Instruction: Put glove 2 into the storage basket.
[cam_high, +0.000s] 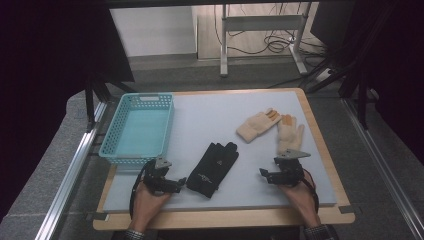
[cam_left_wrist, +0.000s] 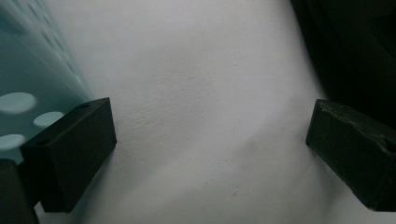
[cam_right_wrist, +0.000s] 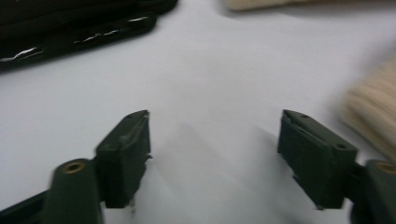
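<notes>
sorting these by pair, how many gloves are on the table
3: a black glove near the middle front between the grippers, and two cream gloves, one angled right of centre, one beside it. None seen in the basket.

R gripper (cam_right_wrist: 215, 140) jaws spread wide w/ bare grey mat (cam_right_wrist: 219, 79) between them. Black glove (cam_right_wrist: 70, 28) far left, cream glove (cam_right_wrist: 373, 116) blurred at right, another cream edge (cam_right_wrist: 266, 3) far.

Left gripper (cam_high: 181, 182) and right gripper (cam_high: 263, 173) both gape wide, low, facing inward
</notes>
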